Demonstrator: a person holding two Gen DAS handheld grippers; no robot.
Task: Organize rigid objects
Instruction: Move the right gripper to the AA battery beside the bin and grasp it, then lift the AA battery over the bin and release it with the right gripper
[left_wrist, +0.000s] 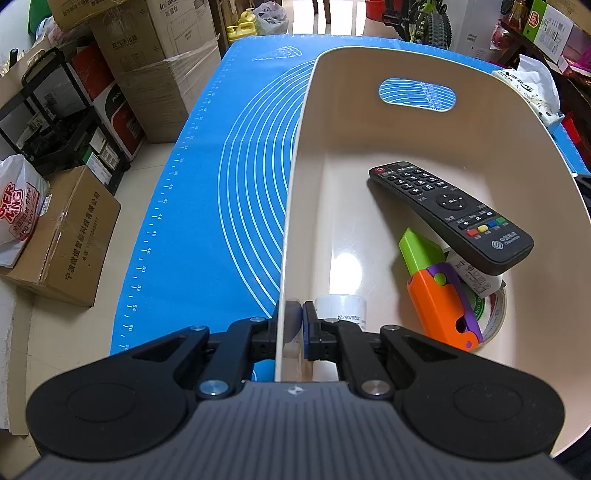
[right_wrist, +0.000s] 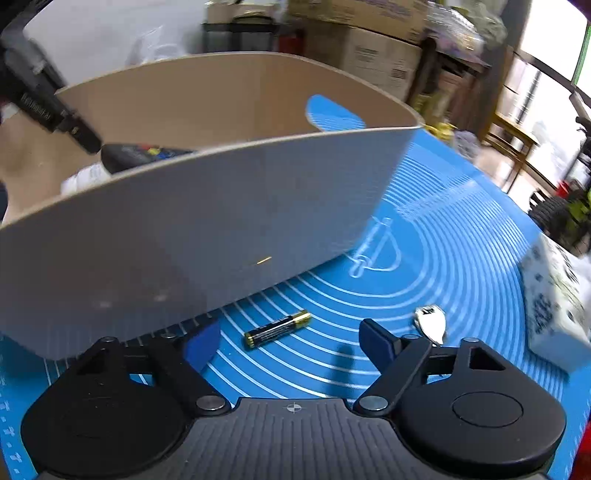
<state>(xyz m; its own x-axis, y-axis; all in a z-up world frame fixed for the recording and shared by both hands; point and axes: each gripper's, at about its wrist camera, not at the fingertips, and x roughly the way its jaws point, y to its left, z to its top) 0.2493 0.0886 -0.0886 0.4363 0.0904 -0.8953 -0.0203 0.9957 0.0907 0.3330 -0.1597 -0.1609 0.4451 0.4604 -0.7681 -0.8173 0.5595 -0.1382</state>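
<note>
My left gripper (left_wrist: 295, 317) is shut on the near wall of a beige plastic bin (left_wrist: 295, 206), one finger outside it and one inside. In the bin lie a black remote (left_wrist: 448, 210), an orange, green and purple toy knife (left_wrist: 439, 295), a tape roll (left_wrist: 493, 306) and a white bottle (left_wrist: 341, 306). In the right wrist view my right gripper (right_wrist: 288, 343) stands open over the blue mat (right_wrist: 424, 295), its fingers either side of a black and gold battery (right_wrist: 277, 328) without touching it. A small silver metal piece (right_wrist: 430, 325) lies just beyond the right finger. The bin's outer wall (right_wrist: 184, 240) rises close ahead.
A white patterned tissue pack (right_wrist: 554, 306) sits on the mat at the right. Cardboard boxes (left_wrist: 62, 240), a black rack (left_wrist: 48, 122) and bags crowd the floor to the left of the table. The left gripper's body (right_wrist: 40, 99) shows over the bin's far corner.
</note>
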